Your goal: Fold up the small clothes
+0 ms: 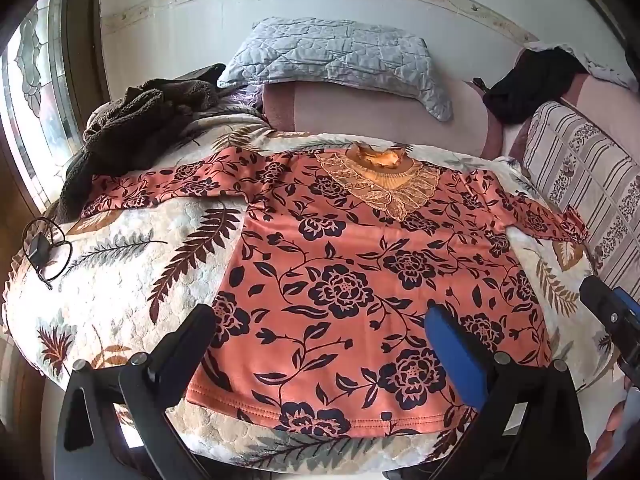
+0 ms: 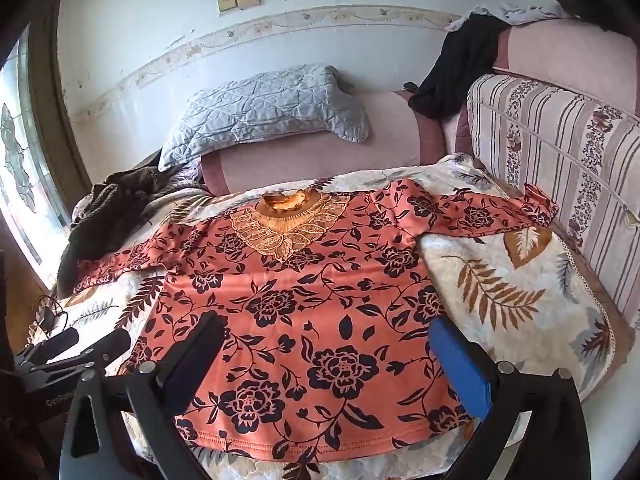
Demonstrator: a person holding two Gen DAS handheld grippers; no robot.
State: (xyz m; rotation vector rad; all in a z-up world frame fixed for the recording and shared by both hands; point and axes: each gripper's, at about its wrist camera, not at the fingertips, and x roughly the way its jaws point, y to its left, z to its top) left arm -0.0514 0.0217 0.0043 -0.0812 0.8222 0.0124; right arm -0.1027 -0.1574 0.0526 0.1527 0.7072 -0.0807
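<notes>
I hold both grippers over the near edge of the bed, pointing down and forward at the orange flowered top [image 1: 360, 272], which lies flat, front up, on the leaf-patterned quilt [image 1: 132, 248]. Its hem is nearest me and its collar [image 1: 378, 160] is farthest, so the long axis of the body runs straight away from me, with the two sleeves spread out to either side. My left gripper [image 1: 320, 332] has its jaws spread as wide as they go and grips nothing; its fingers straddle the left half of the hem. My right gripper [image 2: 324, 344] is just as wide and also bare, over the right half. The left sleeve [image 1: 160, 184] lies nearer my left hand, the right sleeve [image 2: 492, 212] nearer my right, so I judge each hand takes its own side.
</notes>
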